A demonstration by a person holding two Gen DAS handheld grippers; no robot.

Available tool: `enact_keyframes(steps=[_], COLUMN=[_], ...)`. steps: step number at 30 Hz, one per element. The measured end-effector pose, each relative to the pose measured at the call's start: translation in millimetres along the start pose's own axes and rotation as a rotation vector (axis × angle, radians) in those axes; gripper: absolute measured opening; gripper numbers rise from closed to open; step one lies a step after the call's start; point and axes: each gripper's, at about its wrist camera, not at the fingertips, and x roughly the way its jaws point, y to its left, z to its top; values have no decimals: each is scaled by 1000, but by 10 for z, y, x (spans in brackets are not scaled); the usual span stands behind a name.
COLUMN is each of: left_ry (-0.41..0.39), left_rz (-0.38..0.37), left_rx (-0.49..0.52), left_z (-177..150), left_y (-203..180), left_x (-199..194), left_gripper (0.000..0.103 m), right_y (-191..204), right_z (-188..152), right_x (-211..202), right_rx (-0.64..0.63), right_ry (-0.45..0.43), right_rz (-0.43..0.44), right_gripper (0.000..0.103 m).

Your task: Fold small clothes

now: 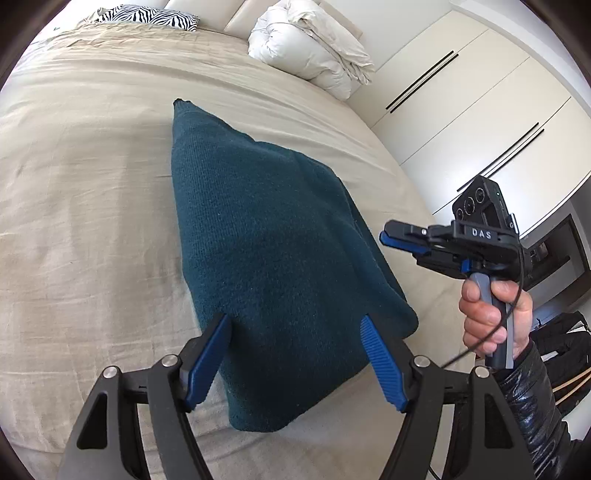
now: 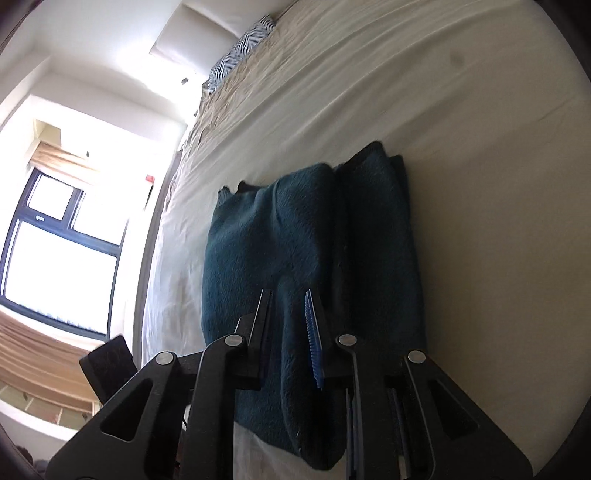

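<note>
A dark teal knitted garment (image 1: 258,221) lies folded into a long, thick bundle on the beige bed (image 1: 92,184). My left gripper (image 1: 295,325) is open wide, its blue pads (image 1: 210,350) hovering over the bundle's near end, one at each side. My right gripper (image 1: 386,236) is held by a hand (image 1: 487,310) above the bed, right of the garment, with nothing in it. In the right wrist view the right gripper (image 2: 288,295) shows a narrow gap between its fingers. The garment (image 2: 277,229) lies below them, untouched.
A rolled white duvet (image 1: 310,44) and a zebra-print pillow (image 1: 147,16) lie at the bed's far end. White wardrobe doors (image 1: 480,110) stand to the right. A bright window (image 2: 62,258) is beyond the bed's other side. Bare sheet (image 2: 461,184) surrounds the garment.
</note>
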Motion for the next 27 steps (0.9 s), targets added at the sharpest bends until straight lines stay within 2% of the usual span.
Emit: enact_keyframes(steps=[4, 8, 12, 15, 19, 23, 24, 26, 27], left_ry=[2, 4, 5, 6, 6, 6, 6, 6, 6], left_rz=[8, 17, 26, 32, 37, 39, 38, 38, 36], left_rx=[12, 23, 25, 30, 34, 30, 29, 31, 31], left_z=[-46, -25, -13, -4, 3, 3, 4, 7, 2], left_y=[-15, -57, -102, -136, -171, -180, -181, -192, -183], left_x=[-33, -24, -9, 6, 34, 63, 66, 73, 77], left_gripper=[76, 76, 76, 76, 77, 78, 78, 78, 78], right_y=[2, -140, -172, -245, -260, -350, -371, -394, -385], right_z=[-95, -135, -123, -191, -198, -169, -176, -205, -220], right_x=[260, 384, 309, 161, 7, -52, -51, -29, -33], right_rx=[31, 81, 80, 58, 54, 65, 78, 82, 84], right_ry=[73, 100, 75, 27, -11, -9, -17, -18, -21], right_rz=[-91, -47, -15, -30, -24, 25, 31, 43, 52], right_gripper=[17, 17, 17, 7, 6, 9, 12, 36, 59])
